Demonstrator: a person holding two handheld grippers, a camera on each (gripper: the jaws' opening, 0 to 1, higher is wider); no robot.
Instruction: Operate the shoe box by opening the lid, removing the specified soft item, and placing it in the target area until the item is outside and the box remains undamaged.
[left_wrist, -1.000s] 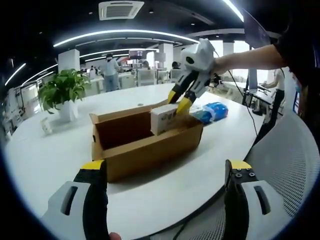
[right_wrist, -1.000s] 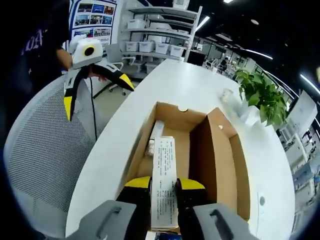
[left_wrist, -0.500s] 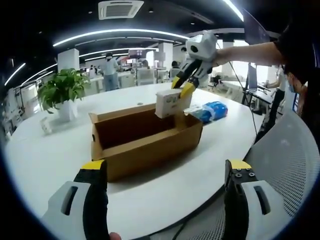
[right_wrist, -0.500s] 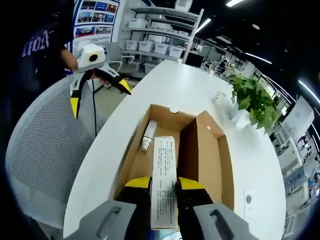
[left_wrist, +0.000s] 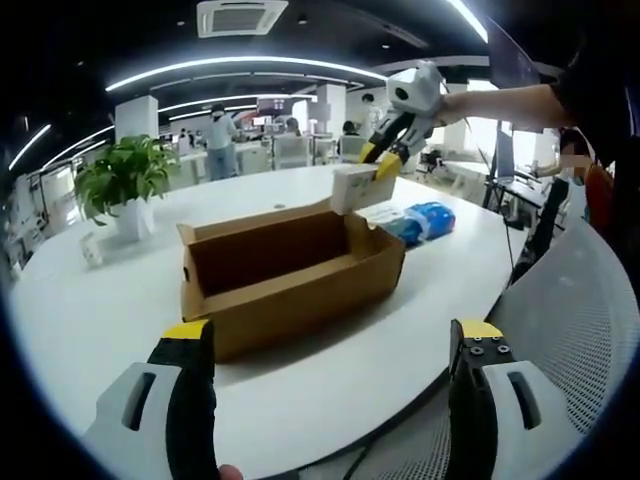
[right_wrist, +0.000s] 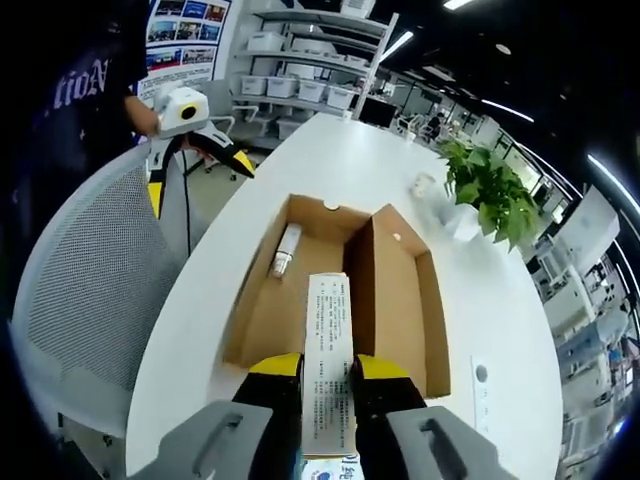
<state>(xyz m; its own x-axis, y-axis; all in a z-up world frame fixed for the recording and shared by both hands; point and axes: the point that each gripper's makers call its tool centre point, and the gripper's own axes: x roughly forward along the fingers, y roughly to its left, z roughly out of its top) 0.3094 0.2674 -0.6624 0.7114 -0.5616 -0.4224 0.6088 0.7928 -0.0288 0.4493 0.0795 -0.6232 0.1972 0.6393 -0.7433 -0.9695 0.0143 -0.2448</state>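
Now right gripper (right_wrist: 327, 375) lifts clamped white carton (right_wrist: 329, 345) clear above shoe box (right_wrist: 400, 300) (tube (right_wrist: 285, 250) inside); left gripper (left_wrist: 330, 345) gapes, holding nothing.

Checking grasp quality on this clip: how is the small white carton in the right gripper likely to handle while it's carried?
The small white carton looks like thin card, probably light: the right gripper holds it by one end without visible sag. Its flat printed faces seem grippable, though a hard squeeze might crush them. It hangs above the open cardboard box.
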